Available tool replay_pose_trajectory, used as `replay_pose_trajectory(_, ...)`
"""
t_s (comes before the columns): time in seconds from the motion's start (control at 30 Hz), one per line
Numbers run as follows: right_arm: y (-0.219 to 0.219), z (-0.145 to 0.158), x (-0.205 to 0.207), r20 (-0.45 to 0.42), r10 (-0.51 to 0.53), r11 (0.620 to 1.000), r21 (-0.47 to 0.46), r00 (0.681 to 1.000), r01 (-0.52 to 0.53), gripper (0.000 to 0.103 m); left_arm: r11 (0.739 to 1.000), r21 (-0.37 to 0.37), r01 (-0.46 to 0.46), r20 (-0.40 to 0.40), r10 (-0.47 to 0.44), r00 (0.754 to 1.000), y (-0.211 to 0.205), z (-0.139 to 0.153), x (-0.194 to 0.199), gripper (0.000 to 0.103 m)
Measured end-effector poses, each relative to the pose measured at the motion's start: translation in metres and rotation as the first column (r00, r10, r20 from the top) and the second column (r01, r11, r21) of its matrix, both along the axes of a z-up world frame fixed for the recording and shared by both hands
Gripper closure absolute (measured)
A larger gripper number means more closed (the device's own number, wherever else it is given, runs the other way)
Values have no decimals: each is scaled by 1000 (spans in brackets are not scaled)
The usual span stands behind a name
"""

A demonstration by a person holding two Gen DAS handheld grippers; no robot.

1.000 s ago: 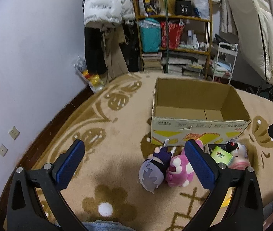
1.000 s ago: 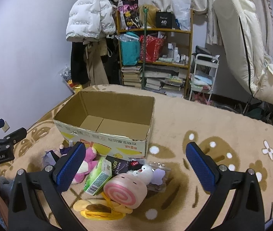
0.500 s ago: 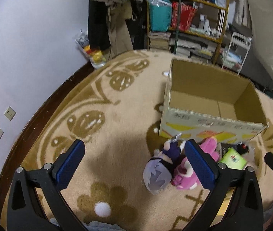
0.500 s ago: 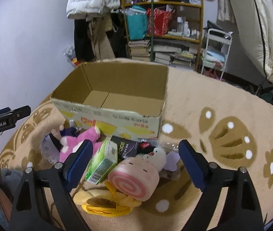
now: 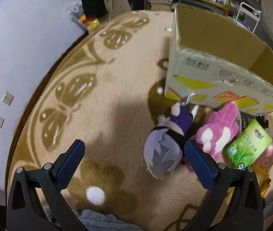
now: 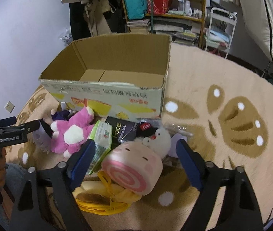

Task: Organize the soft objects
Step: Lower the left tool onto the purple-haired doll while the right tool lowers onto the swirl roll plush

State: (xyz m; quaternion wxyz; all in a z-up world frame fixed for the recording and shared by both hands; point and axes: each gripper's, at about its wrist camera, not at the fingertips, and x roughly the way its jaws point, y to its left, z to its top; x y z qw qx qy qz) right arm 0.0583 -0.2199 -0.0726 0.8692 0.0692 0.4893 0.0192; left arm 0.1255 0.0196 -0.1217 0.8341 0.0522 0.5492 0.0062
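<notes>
The right gripper stands wide with its jaws closing, its blue pads either side of a pink swirl-roll plush; whether they touch it cannot be told. The left gripper is spread wide and holds nothing; only carpet lies between its pads, and its right pad sits just beside a grey-haired doll in purple. All the soft things lie in a heap on the carpet against the front wall of one open cardboard box, whose inside is bare. Counted in front of the box: one grey-haired doll, one pink-and-white plush animal beside it, one green tissue pack, one dark packet marked "Face", one white plush touching the swirl roll, and one yellow pouch under the roll's near end. Compared with a second ago, both grippers have dropped and tipped downward toward the heap, so the toys now fill more of each view and the shelves behind the box have slid toward the top edge; the right gripper's pads have also drawn closer together. The toys and box have not shifted.
</notes>
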Motion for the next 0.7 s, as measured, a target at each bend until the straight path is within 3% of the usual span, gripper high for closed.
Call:
replay_pose_trajectory(0.37,1,-16,5,-73,22,999,36,997,-20,15,998,-59,-18,-98,12,995,3,-25,6,7)
replay_pose_trajectory(0.57,2,-22,7,-102,40,998,50,994,-35,16,997,-73,-19,-103,12,995,1,-29,9,8)
replay_pose_trajectory(0.7,6,-29,10,-129,58,997,61,990,-51,29,995,-101,-11,-107,1,994,-1,-30,10,18)
